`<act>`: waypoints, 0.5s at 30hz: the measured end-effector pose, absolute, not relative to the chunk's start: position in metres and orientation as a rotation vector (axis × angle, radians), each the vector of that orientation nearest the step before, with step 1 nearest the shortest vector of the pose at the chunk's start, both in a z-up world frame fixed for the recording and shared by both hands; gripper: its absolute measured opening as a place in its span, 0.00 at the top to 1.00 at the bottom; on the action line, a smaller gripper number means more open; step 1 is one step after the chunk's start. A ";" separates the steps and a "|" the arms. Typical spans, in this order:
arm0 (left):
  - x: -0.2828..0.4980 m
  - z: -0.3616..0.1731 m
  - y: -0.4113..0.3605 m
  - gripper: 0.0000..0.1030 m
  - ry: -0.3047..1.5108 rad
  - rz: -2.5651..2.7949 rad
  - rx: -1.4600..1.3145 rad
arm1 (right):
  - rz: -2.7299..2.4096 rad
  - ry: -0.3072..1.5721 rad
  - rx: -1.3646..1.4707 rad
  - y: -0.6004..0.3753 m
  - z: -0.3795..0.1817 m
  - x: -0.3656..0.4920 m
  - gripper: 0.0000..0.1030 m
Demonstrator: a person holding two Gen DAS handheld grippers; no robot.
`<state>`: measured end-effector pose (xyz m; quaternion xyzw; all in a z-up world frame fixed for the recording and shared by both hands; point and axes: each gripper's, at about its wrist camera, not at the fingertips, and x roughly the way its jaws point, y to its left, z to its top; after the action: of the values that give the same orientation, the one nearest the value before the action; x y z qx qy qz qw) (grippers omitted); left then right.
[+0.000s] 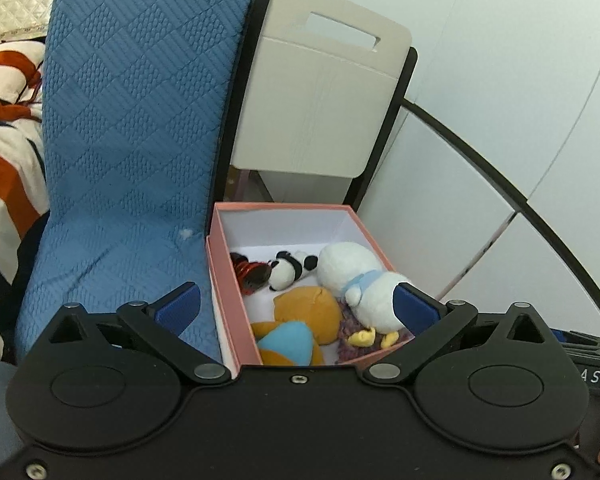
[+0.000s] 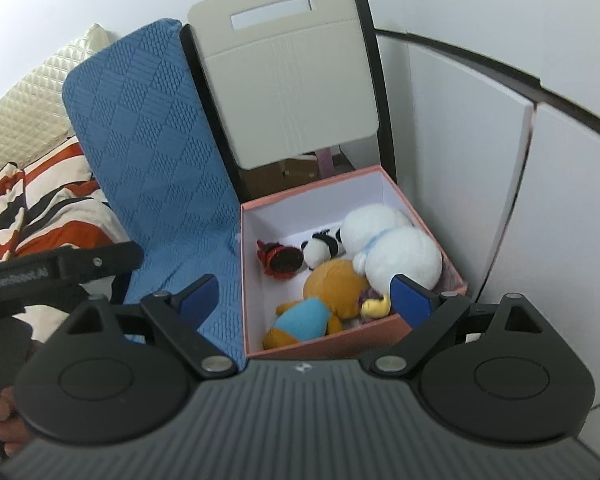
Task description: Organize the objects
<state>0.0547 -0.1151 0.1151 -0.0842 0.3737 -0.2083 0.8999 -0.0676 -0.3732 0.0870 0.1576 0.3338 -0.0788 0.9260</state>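
A blue quilted cushion (image 1: pixel 132 120) stood propped upright on the left, with a striped orange, white and black blanket (image 1: pixel 4 128) behind it. Just to its right, a beige chair back (image 1: pixel 320 112) with a slot handle rose in a black frame. In front of the chair and touching the cushion's side sat an open pink box (image 2: pixel 300 346) with a white lining. Inside it lay the toys: a white plush duck (image 1: pixel 360 272) along the right wall, an orange bear in a light blue shirt (image 2: pixel 320 304) at the near side, a small panda (image 1: pixel 292 268) and a red and black toy (image 2: pixel 278 260) toward the back. Both the left gripper (image 1: pixel 296 306) and the right gripper (image 2: pixel 306 296) hung over the box's near edge, jaws spread wide, grasping nothing.
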 end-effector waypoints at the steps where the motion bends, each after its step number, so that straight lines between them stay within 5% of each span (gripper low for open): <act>1: 0.053 0.114 -0.112 0.00 0.779 -0.427 -0.172 | -0.166 0.686 0.328 -0.372 0.084 -0.070 0.09; 15: 0.030 0.100 -0.086 0.00 0.833 -0.403 -0.160 | -0.159 0.725 0.317 -0.339 0.071 -0.084 0.09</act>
<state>0.0296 -0.0858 0.0998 -0.0770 0.4015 -0.1940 0.8918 -0.0843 -0.3392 0.0706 0.1543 0.3526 -0.0774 0.9197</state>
